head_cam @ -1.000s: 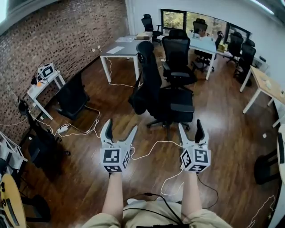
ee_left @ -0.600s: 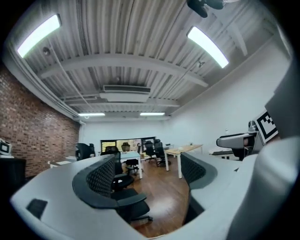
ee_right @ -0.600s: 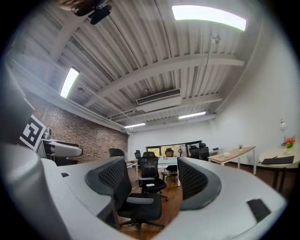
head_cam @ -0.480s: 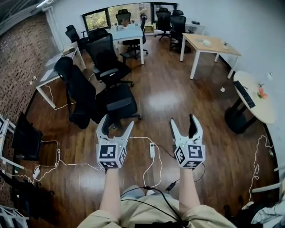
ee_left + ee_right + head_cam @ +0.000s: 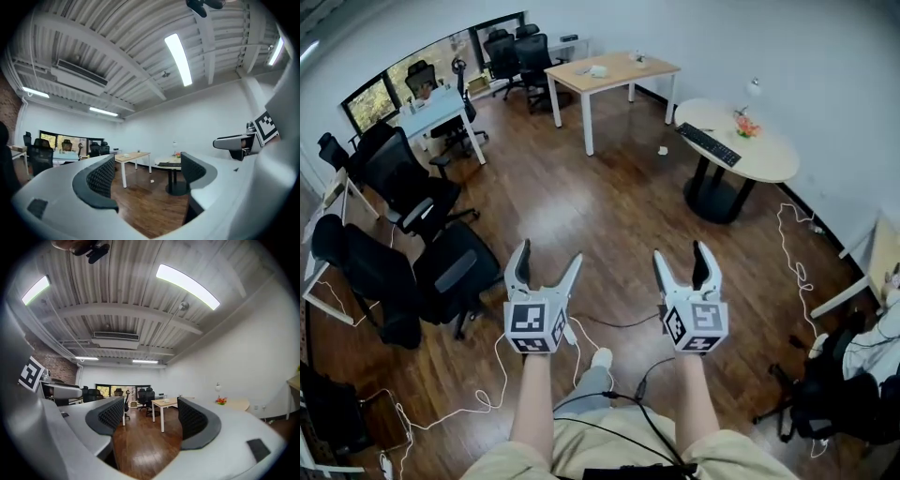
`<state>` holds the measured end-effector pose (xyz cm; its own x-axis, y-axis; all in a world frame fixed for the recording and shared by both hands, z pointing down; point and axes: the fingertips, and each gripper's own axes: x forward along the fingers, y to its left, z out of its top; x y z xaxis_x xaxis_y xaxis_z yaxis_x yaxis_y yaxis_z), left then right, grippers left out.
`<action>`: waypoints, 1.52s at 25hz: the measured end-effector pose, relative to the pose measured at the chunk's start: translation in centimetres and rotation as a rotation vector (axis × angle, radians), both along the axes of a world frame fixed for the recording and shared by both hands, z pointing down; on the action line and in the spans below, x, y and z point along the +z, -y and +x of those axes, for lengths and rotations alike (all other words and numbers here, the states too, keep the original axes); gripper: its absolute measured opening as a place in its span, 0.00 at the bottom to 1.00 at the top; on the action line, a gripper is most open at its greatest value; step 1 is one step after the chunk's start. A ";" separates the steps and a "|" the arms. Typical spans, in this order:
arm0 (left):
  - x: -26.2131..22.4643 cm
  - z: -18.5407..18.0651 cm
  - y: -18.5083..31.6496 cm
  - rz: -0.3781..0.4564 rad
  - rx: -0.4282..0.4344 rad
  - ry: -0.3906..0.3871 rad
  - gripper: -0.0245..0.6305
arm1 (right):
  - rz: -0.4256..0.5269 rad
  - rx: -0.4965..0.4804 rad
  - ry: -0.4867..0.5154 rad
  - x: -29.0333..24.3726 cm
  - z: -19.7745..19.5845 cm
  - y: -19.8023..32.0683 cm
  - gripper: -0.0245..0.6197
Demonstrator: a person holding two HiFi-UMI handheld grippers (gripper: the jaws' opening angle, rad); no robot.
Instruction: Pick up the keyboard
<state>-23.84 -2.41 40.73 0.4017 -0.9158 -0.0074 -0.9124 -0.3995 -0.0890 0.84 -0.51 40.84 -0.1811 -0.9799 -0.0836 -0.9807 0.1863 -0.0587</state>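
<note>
Just past my forearms, with my shoe (image 5: 601,357) showing on the boards between them, I hold both tools level and side by side over the wooden floor (image 5: 609,202). My left gripper (image 5: 548,258) and my right gripper (image 5: 681,255) each have their jaws spread, with nothing but air between the pads. Black office chairs (image 5: 450,272) crowd the floor on my left. Farther off, ahead and to my right, a round table (image 5: 780,161) stands near the white wall. The keyboard (image 5: 708,143) lies flat on its top along the left edge, untouched and well apart from both grippers, with a small bunch of flowers (image 5: 746,125) beyond it. Left of that table stands a rectangular wooden desk (image 5: 614,67), and farthest back more chairs and desks sit by the windows (image 5: 412,75).
</note>
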 end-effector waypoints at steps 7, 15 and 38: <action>1.1 9.7 7.5 -0.008 0.193 -0.024 0.70 | -0.008 0.186 -0.033 0.3 8.1 2.5 0.62; 0.9 17.9 19.2 -0.001 0.340 -0.021 0.70 | -0.017 0.302 0.026 0.1 14.3 11.6 0.62; 1.5 40.6 45.2 -0.007 0.412 -0.018 0.69 | -0.042 0.370 0.062 3.6 39.1 35.2 0.62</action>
